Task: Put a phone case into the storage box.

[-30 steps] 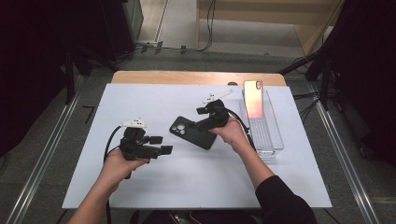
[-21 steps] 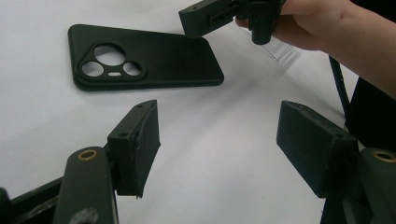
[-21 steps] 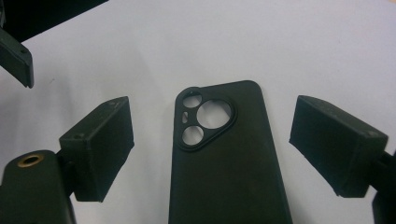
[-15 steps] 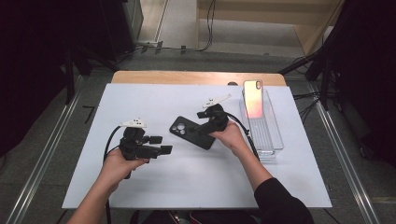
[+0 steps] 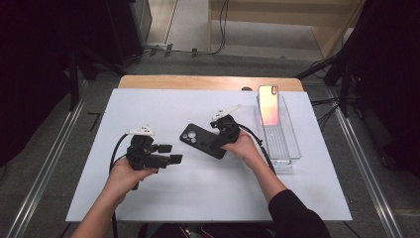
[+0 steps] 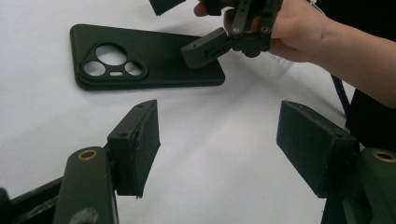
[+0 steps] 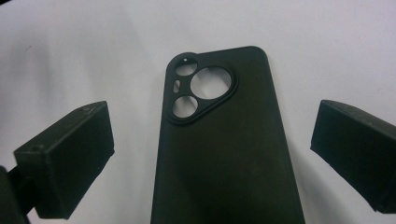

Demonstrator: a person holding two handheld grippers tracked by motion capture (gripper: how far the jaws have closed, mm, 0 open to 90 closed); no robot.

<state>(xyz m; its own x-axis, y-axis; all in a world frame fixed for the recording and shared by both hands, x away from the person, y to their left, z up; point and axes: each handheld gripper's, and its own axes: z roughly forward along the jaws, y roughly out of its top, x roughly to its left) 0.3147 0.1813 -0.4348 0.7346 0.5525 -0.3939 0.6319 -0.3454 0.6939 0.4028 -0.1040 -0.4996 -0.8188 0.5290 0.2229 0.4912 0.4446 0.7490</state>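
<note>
A black phone case (image 5: 194, 139) lies flat on the white table top (image 5: 198, 198), camera cut-out up; it also appears in the left gripper view (image 6: 154, 51) and the right gripper view (image 7: 224, 154). My right gripper (image 5: 209, 144) hovers over the case's right end. Its jaws have just been opening and stand wide on either side of the case (image 7: 215, 154), not touching it. My left gripper (image 5: 169, 153) rests in the left hand, left of the case, open and empty (image 6: 219, 140), pointing at the case and at the right gripper (image 6: 184, 25).
A clear plastic tray (image 5: 285, 148) sits at the right edge of the table top. A phone with a pink-orange back (image 5: 268, 105) leans upright at its far end. Black cables trail from both grippers.
The right gripper has sunk slightly toward the case and its jaws stand wider apart. The left gripper and the case have not moved.
</note>
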